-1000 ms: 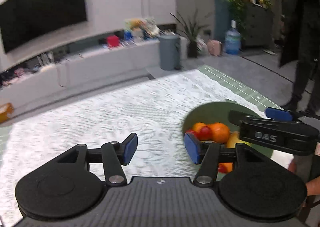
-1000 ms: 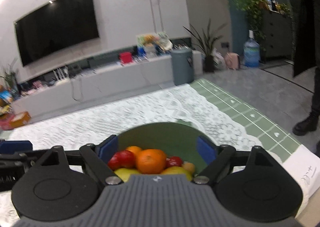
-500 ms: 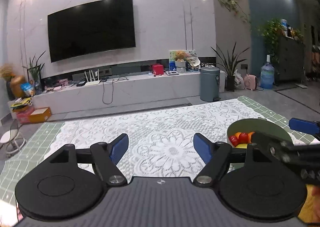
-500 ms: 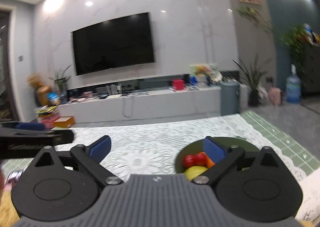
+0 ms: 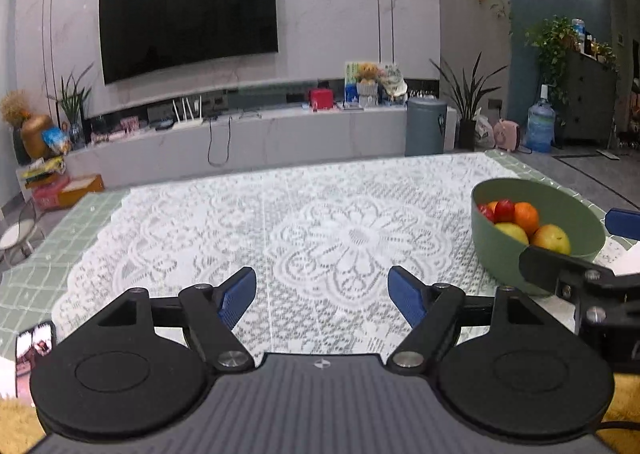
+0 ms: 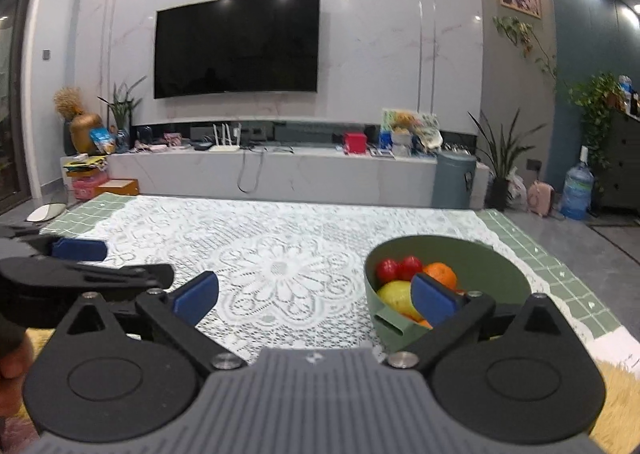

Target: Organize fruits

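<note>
A green bowl (image 5: pixel 500 254) stands on the right of the table and also shows in the right wrist view (image 6: pixel 496 258). It holds several fruits: red ones (image 6: pixel 388 270), an orange (image 5: pixel 526 215) and yellow ones (image 5: pixel 552 238). My left gripper (image 5: pixel 322 296) is open and empty, low over the lace cloth, left of the bowl. My right gripper (image 6: pixel 314 298) is open and empty, with its right finger in front of the bowl's near side. Each gripper shows at the edge of the other's view.
A white lace cloth (image 5: pixel 320 230) covers the green checked tablecloth (image 6: pixel 540 254). A phone (image 5: pixel 34 346) lies at the table's near left. Beyond the table are a TV wall, a low console (image 6: pixel 280 173), a grey bin (image 6: pixel 454 181) and plants.
Both grippers have pulled back and levelled out, away from the bowl. The bowl now sits farther off and to the right in both views. Both stay open and empty.
</note>
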Tool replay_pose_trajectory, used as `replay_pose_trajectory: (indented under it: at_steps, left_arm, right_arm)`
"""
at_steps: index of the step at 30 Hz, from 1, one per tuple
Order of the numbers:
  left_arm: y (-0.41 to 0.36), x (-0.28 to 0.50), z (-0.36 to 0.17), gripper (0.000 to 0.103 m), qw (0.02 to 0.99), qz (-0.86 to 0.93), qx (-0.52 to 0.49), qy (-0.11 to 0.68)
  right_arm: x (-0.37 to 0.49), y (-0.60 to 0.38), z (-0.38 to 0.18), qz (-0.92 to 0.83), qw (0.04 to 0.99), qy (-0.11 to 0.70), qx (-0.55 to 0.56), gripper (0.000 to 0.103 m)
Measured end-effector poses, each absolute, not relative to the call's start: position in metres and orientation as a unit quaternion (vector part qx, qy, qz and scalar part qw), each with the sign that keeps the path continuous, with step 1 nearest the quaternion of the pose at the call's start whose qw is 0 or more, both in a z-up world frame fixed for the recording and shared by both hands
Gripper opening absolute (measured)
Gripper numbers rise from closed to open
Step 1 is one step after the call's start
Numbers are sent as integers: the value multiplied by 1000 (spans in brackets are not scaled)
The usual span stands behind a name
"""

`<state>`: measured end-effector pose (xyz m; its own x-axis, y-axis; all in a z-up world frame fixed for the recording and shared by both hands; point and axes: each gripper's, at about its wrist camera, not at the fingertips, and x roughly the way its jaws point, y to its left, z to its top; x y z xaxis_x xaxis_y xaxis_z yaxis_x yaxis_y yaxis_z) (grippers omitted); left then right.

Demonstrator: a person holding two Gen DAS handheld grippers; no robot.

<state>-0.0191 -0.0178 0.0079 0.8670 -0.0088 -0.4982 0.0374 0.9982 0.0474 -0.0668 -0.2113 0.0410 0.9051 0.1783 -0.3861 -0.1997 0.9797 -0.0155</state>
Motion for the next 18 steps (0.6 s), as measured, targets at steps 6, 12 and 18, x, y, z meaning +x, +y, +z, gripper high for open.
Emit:
replay_pose_trajectory:
  at_steps: [6,12,18]
  left_arm:
    - [-4,-14,-4,88,960,-15,8,281]
    - [-2,-13,-6,88,959,-22,0,284]
    - [-3,-13,-8,88,956,-27,3,291]
  right_arm:
    - [-44,-204,27,92,966,239,-23,99]
    - [-39,-199,22,88,965,244,-35,99]
    - [-43,-199,23,87,966,239,-42,99]
